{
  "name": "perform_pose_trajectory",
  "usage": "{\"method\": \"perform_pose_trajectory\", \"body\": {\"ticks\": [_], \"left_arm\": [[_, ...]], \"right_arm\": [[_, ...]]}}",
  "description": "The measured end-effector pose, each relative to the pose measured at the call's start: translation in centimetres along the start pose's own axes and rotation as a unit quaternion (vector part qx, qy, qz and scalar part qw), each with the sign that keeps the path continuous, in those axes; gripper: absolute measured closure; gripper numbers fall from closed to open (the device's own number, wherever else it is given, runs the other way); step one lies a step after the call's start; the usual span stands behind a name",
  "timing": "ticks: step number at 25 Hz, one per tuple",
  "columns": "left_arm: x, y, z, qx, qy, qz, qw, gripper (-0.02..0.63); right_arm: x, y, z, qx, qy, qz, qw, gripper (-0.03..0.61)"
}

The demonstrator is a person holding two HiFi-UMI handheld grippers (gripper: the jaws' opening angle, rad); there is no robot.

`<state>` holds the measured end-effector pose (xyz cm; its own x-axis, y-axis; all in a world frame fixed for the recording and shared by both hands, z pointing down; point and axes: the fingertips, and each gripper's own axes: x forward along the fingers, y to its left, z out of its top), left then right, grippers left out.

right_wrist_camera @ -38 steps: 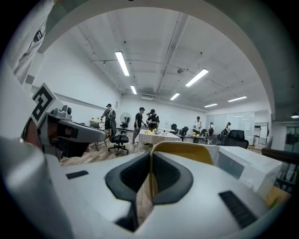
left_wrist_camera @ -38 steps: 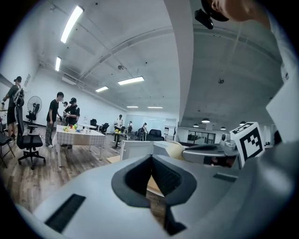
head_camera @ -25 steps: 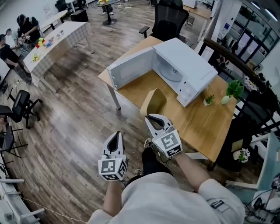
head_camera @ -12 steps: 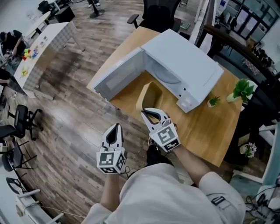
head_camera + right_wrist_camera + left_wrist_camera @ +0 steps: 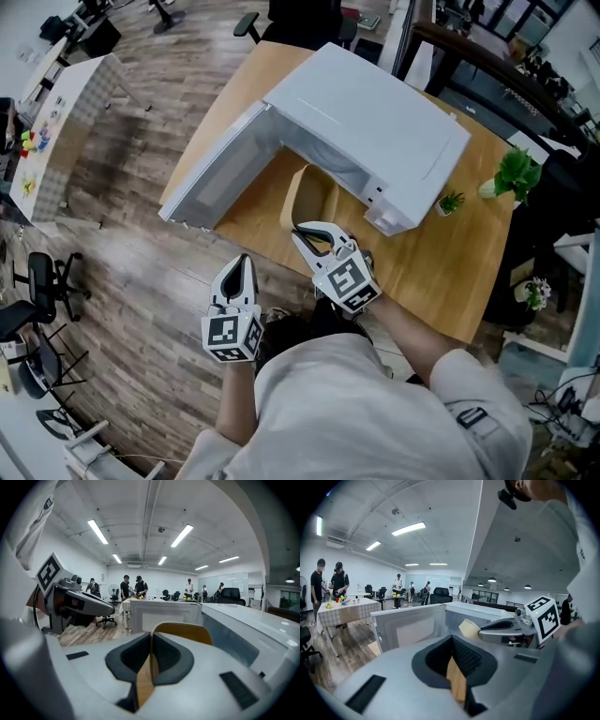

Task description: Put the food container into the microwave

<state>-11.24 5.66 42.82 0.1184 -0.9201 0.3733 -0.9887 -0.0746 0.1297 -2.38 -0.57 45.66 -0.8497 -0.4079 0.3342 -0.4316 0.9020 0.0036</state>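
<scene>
The white microwave [image 5: 375,131] stands on the wooden table [image 5: 431,253] with its door [image 5: 220,173] swung open to the left. No food container shows in any view. My right gripper [image 5: 305,234] is shut and empty, its tips just short of the tan chair back [image 5: 305,202] in front of the oven's opening. My left gripper [image 5: 236,267] hangs over the floor left of the table edge, jaws together and empty. The right gripper view has the chair back [image 5: 183,631] just beyond the jaws [image 5: 151,653] and the microwave [image 5: 248,625] to the right.
A leafy plant [image 5: 514,173] and a small potted plant [image 5: 451,202] stand on the table right of the microwave. A black office chair [image 5: 300,19] is behind the table. A checked table [image 5: 56,122] with people lies far left. A railing runs at the right.
The view has closed in on the table, so the microwave looks larger and nearer. Both grippers have come forward with me; the right one is now close to the chair back.
</scene>
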Motion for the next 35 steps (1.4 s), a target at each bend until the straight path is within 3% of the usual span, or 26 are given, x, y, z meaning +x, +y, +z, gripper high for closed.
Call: {"method": "perform_pose_trajectory", "body": {"ticks": [14, 25, 35], "left_arm": [[8.3, 2.6, -0.2, 0.01, 0.041, -0.096, 0.9945, 0.601], [13.8, 3.6, -1.2, 0.026, 0.081, -0.187, 0.9786, 0.601], [16.8, 3.6, -3.0, 0.032, 0.113, -0.26, 0.9586, 0.601]], "right_arm": [[2.4, -2.8, -2.1, -0.014, 0.061, -0.067, 0.996, 0.551], [4.6, -3.5, -4.3, 0.002, 0.116, -0.125, 0.985, 0.551], [5.3, -3.5, -5.5, -0.002, 0.157, -0.167, 0.974, 0.551]]}}
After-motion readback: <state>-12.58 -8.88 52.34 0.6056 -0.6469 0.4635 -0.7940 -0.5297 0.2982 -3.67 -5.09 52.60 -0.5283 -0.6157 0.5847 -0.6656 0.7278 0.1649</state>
